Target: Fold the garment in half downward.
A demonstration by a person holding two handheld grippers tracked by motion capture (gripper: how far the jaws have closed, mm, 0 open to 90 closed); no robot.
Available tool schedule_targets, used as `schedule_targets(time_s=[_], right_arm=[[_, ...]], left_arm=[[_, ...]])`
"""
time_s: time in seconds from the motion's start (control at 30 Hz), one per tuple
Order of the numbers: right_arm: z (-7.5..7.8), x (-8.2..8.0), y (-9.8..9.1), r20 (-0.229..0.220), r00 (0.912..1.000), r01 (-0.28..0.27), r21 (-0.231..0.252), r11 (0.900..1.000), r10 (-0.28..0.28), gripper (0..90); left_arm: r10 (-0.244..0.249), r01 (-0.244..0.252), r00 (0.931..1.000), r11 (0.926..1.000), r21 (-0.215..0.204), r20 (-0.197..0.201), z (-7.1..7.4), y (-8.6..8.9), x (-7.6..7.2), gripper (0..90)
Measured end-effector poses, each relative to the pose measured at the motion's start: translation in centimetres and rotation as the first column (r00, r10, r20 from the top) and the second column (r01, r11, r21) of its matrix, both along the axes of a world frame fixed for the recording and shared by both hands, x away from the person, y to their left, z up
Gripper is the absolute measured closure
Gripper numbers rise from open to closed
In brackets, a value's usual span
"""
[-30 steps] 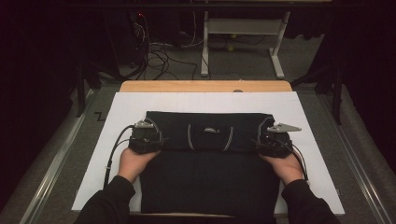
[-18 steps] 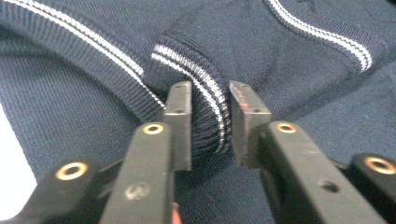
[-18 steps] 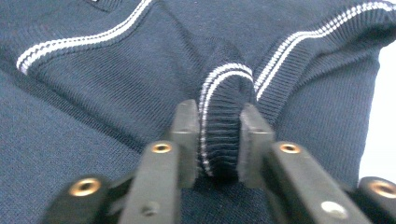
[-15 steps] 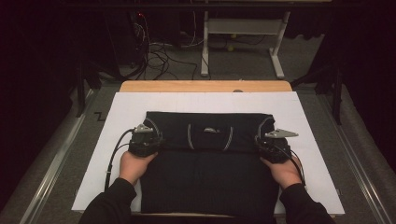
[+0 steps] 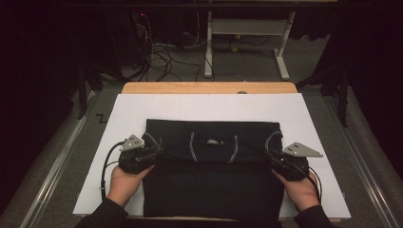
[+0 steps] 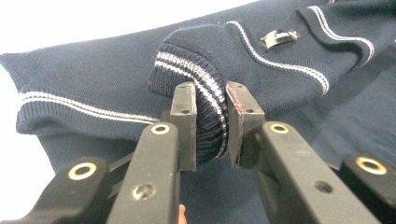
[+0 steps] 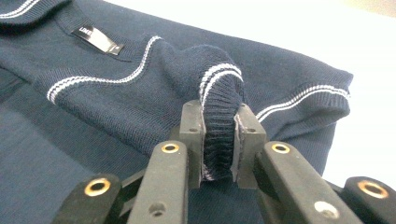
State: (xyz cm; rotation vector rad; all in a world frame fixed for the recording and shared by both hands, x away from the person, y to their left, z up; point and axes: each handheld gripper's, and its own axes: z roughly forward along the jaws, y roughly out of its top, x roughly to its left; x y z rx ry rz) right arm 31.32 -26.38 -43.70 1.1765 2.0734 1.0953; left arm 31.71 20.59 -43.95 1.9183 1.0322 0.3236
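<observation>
From the high view, a dark navy sweater (image 5: 211, 175) lies on a white sheet (image 5: 209, 107) covering the table (image 5: 209, 87), already folded into a neat rectangle, its collar label near the middle of the upper band. The left gripper (image 5: 154, 153) sits at the sweater's left edge and the right gripper (image 5: 271, 156) at its right edge, each held by a hand coming in from below. Both meet the cloth along the same line across the sweater, where the upper band meets the darker lower part.

In the left gripper view, the jaws are pinching a bunched ribbed cuff (image 6: 205, 98) with white stripes, the knit squeezed between the two pads. The label (image 6: 279, 37) lies farther off on the flat cloth.

In the right gripper view, the jaws are likewise pressed onto a striped ribbed edge (image 7: 222, 112), lifted a little off the layer beneath.

Judging by this, the side folds look done and a lengthwise fold is under way: both corners are gripped, and what seems left is carrying that edge over and laying it flat
</observation>
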Motion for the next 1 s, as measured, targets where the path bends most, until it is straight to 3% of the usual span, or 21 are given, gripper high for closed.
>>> schedule_targets(time_s=[0.2, 0.53, 0.67, 0.87, 1.0], right_arm=[[-1.0, -2.1, -0.4, 0.011, 0.9999, -0.008, 0.005, 1.0, 0.008, 78.5], [-1.4, -5.3, -0.8, 0.022, 0.9987, -0.047, 0.0, 0.9989, 0.047, 78.4], [-1.6, -6.2, -0.9, 0.016, 0.9979, -0.062, 0.002, 0.998, 0.062, 78.3], [-2.4, -6.4, -0.8, -0.032, 0.9966, -0.076, -0.025, 0.9968, 0.075, 76.5], [-2.9, -6.2, -1.0, -0.071, 0.995, -0.071, -0.013, 0.9974, 0.07, 66.5]], left_arm=[[-0.039, 0.039, 0.9992, 0.9992, 0.005, -0.012, -0.9, 0.0, -1.8, 72.1], [-0.052, 0.052, 0.9977, 0.9987, 0.004, -0.044, -1.9, 0.8, -4.2, 72.0], [-0.052, 0.052, 0.9966, 0.9986, 0.007, -0.064, -2.3, 1.0, -4.5, 71.7], [-0.044, 0.051, 0.9911, 0.997, 0.057, -0.125, -3.5, 0.8, -4.1, 68.1], [-0.035, 0.045, 0.9911, 0.9963, 0.073, -0.129, -3.6, 0.8, -4.0, 57.2]])
